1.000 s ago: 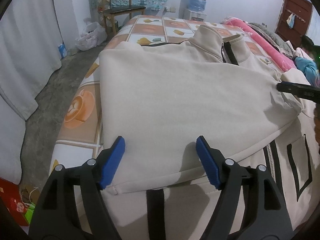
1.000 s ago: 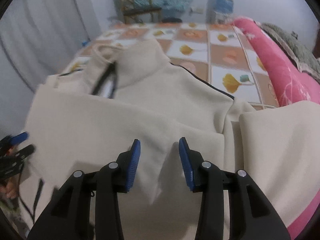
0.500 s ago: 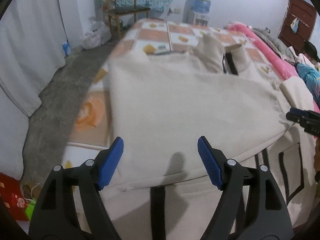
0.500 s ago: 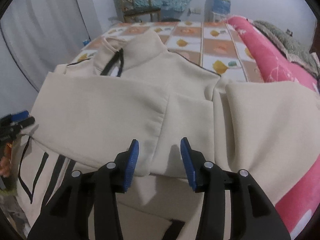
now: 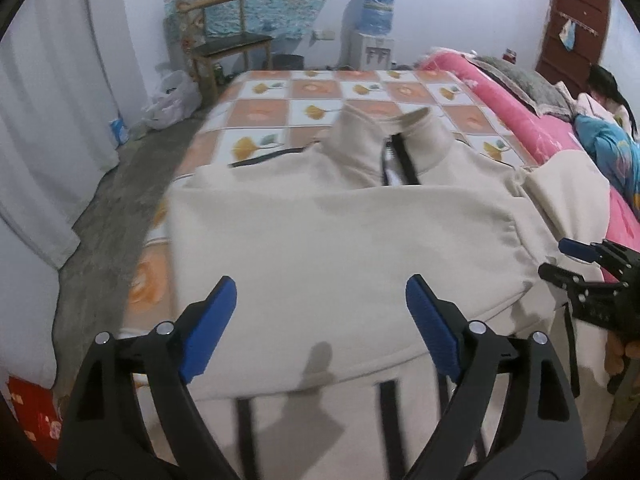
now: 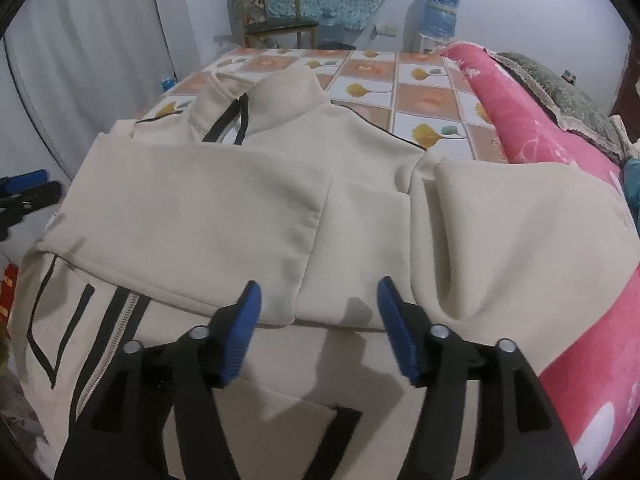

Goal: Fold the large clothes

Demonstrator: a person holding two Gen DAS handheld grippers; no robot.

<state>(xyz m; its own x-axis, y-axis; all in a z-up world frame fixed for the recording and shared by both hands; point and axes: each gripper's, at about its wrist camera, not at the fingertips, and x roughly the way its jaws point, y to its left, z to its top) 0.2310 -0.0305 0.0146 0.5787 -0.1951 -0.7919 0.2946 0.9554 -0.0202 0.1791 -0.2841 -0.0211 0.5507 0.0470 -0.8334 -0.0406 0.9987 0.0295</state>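
Cream jacket lay at twelve o'clock of both downward-tilted grippers, left and right; their jaws had just been opening, empty.

jacket on bed, chair behind

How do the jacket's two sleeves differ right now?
The left sleeve is folded across the cream jacket's chest, its cuff near the middle. The right sleeve lies unfolded, out to the side against the pink quilt. Both are plain cream fabric; neither is gripped.
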